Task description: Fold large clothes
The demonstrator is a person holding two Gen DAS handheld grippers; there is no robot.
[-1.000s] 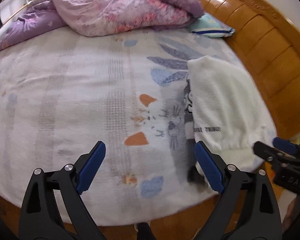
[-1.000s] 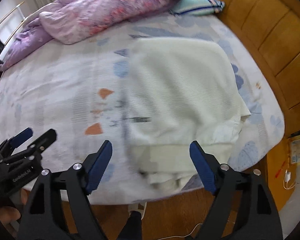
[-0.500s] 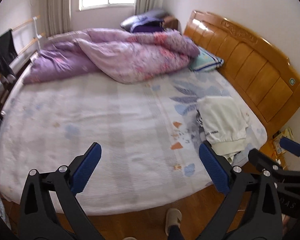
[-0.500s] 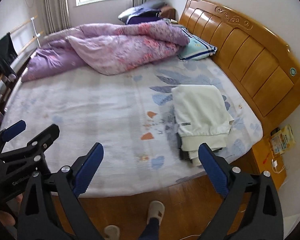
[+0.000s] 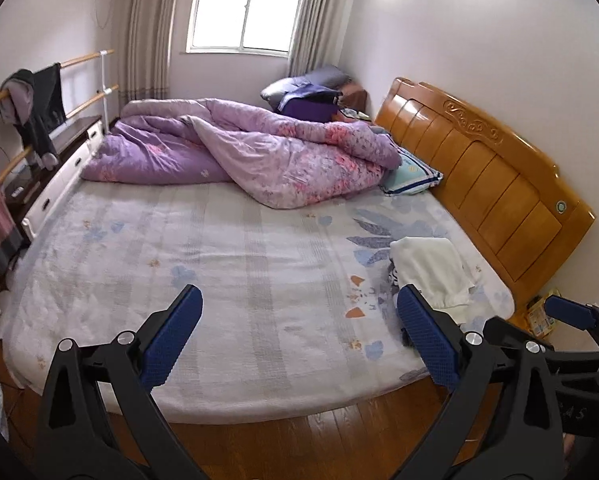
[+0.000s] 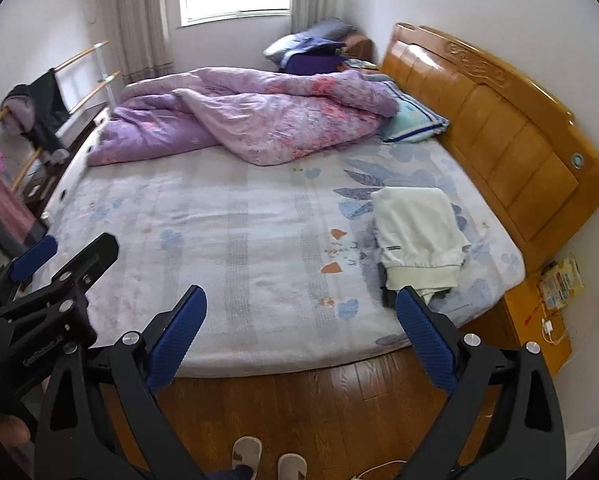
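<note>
A folded cream-white garment [image 5: 429, 270] [image 6: 417, 232] lies on a stack of folded clothes near the bed's right corner, by the headboard; a dark garment peeks out beneath it. My left gripper [image 5: 299, 328] hangs open over the bed's near edge with nothing between its blue pads. My right gripper [image 6: 301, 328] is open and empty too, held back above the wooden floor. Each gripper shows at the edge of the other's view. Both are well away from the stack.
The bed [image 6: 239, 240] has a pale flower-print sheet. A purple quilt [image 6: 251, 116] is bunched at its far side beside a blue pillow [image 6: 413, 120]. A wooden headboard [image 6: 499, 120] stands on the right, a nightstand [image 6: 535, 320] at the corner, a clothes rail [image 5: 27, 120] left. Slippered feet [image 6: 267, 456] stand below.
Both grippers have pulled back and risen from close over the folded white garment, so the whole bed and room now show. The garment stays on the stack.
</note>
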